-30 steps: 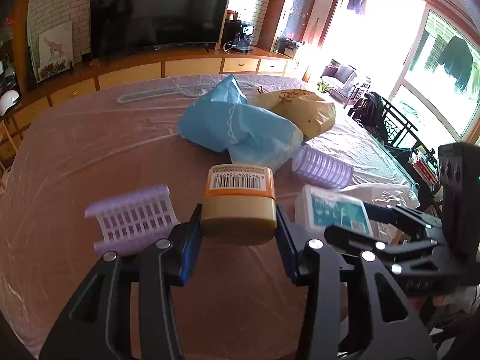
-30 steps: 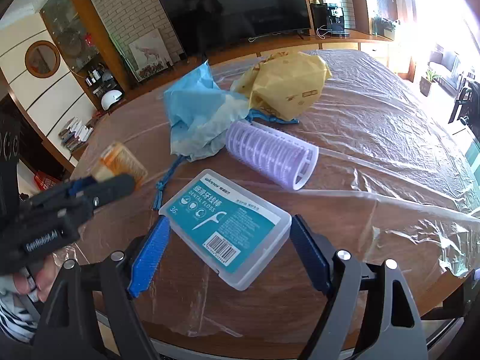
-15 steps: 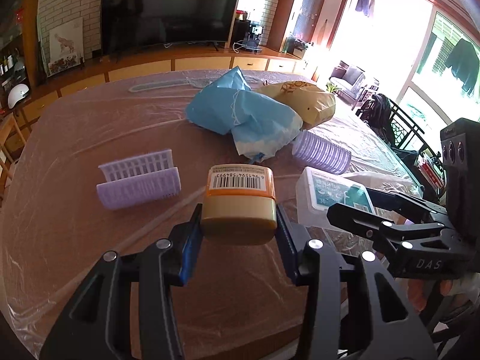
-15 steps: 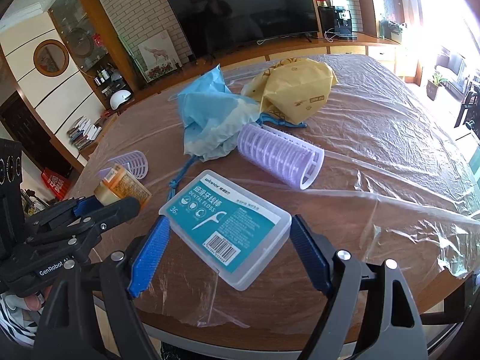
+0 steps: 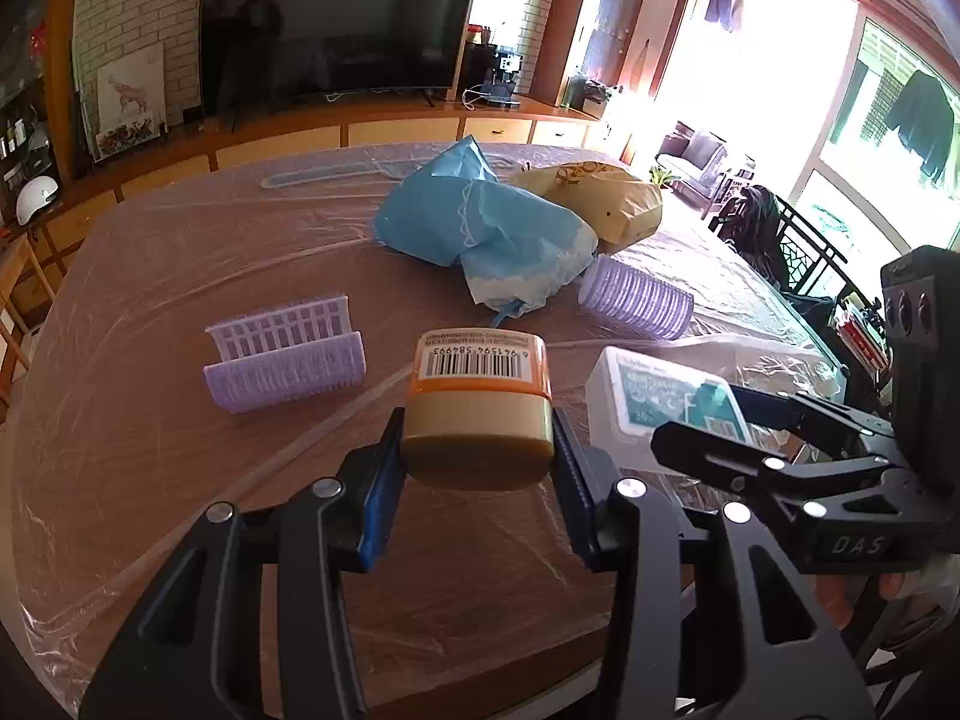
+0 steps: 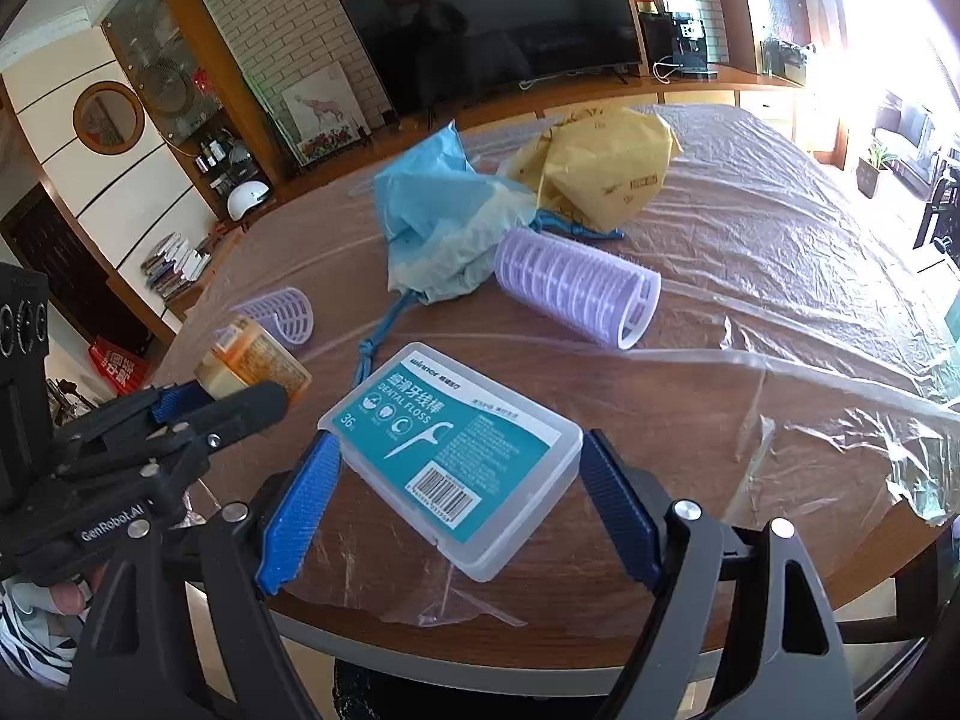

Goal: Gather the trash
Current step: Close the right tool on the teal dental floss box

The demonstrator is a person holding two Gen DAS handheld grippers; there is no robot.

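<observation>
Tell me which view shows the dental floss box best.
The right wrist view: the dental floss box lies face-up between the right tongs, its label and barcode readable. The left wrist view shows only its far end, with the right tongs' arm across it.

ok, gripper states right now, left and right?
Left gripper: shut on the orange jar.
Right gripper: shut on the dental floss box, jaws wide, pads against both sides.
</observation>
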